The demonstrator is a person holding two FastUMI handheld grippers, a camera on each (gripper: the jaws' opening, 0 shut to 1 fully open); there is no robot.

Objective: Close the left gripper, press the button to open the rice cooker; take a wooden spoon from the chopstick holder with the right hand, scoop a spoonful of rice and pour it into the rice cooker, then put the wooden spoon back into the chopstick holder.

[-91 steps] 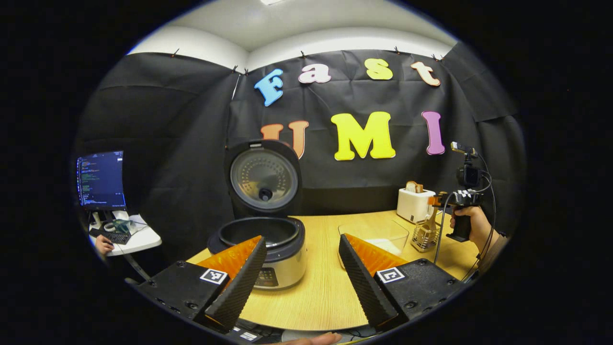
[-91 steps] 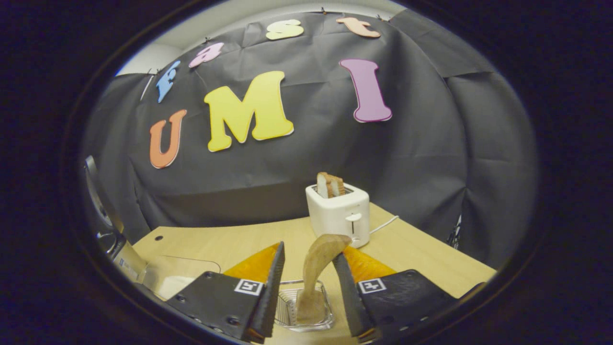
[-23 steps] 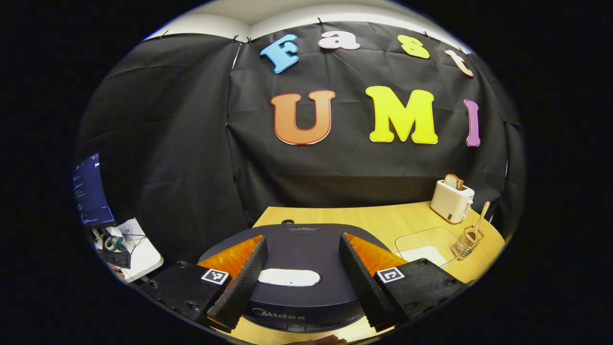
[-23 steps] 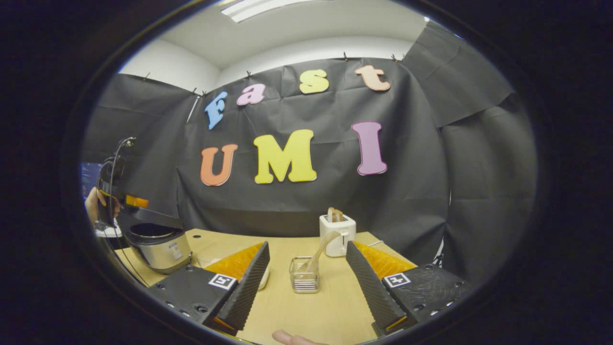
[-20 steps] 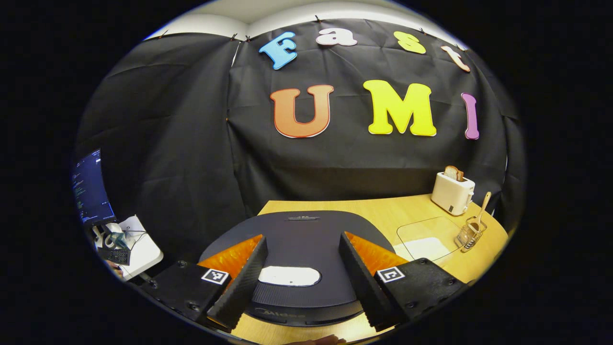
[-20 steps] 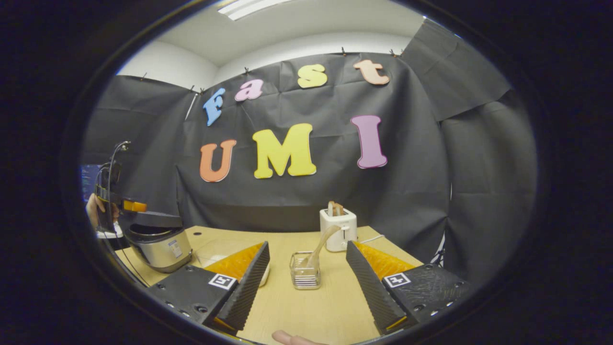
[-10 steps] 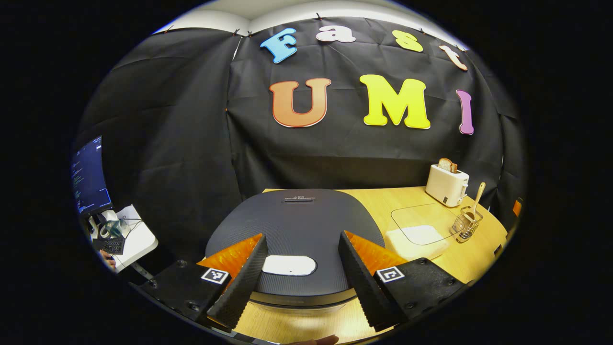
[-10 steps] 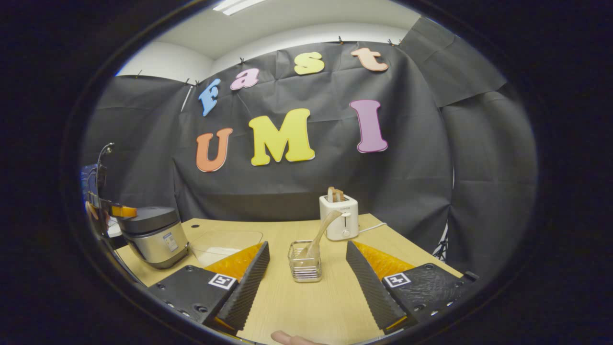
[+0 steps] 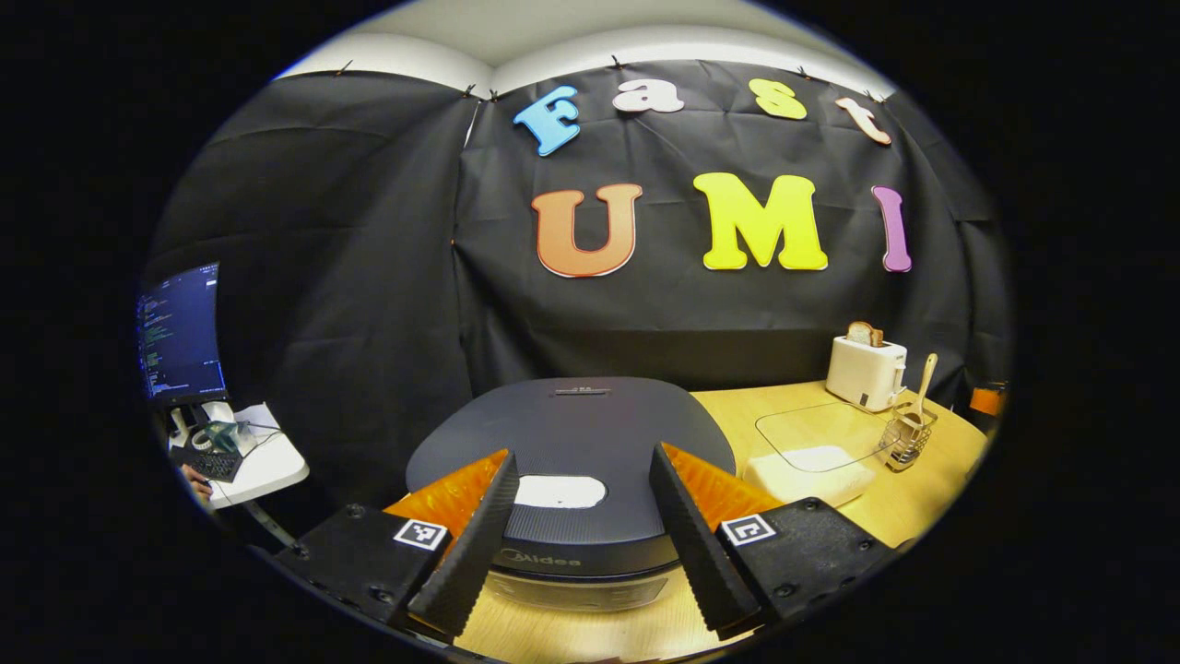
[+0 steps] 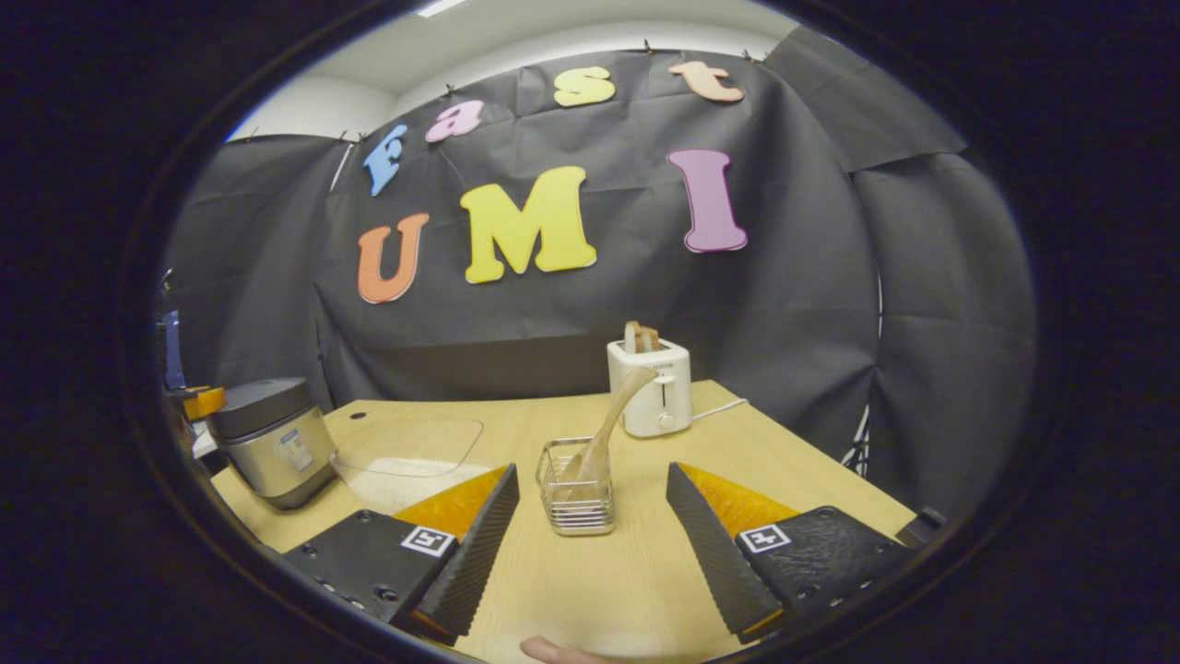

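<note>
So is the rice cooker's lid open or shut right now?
Shut. The dark round rice cooker lid lies flat on the silver rice cooker body, hiding the pot.

Looks like a lab recording booth dressed up as a kitchen, not an actual home. Black cloth (image 9: 350,277) pinned up as walls, plain white room wall and ceiling peeking over it at the top of the frame. Kitchen stuff parked on one light wooden table (image 10: 590,572): rice cooker (image 9: 572,480), white toaster (image 10: 650,387) with bread in it, wire chopstick holder (image 10: 576,493). Dead giveaway at the far left of the left gripper view: lit monitor (image 9: 180,332) above a small white side desk (image 9: 253,466) with a keyboard (image 9: 210,464).
</note>
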